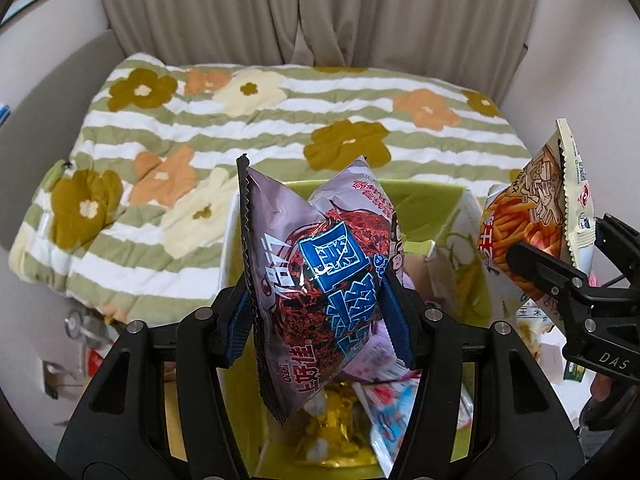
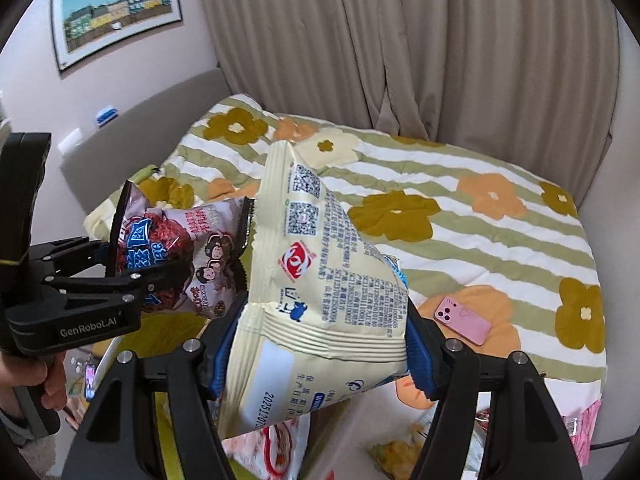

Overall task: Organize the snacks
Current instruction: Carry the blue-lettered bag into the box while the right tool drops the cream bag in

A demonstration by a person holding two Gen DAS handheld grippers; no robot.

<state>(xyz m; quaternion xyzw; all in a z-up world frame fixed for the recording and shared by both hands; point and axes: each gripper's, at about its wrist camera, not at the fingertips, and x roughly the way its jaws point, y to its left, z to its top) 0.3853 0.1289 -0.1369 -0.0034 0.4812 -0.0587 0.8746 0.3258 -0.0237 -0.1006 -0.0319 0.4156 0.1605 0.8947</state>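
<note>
My left gripper [image 1: 318, 312] is shut on a purple snack bag [image 1: 316, 280] with blue lettering and holds it above a green box [image 1: 436, 200]. In the box lie a gold packet [image 1: 336, 436] and a pink-and-blue packet [image 1: 392, 420]. My right gripper [image 2: 320, 344] is shut on a cream snack bag [image 2: 320, 280], back side towards the camera. The left wrist view shows that bag's orange fries print [image 1: 532, 224] at the right, held by the right gripper [image 1: 560, 260]. The right wrist view shows the left gripper [image 2: 152, 268] with the purple bag [image 2: 180, 252] at the left.
A bed with a green-striped flowered blanket [image 1: 280, 120] lies behind the box. A pink phone [image 2: 462, 320] rests on the blanket. Beige curtains [image 2: 400, 40] hang behind. More snack packets [image 2: 272, 452] lie below the right gripper. A framed picture [image 2: 116, 8] hangs on the wall.
</note>
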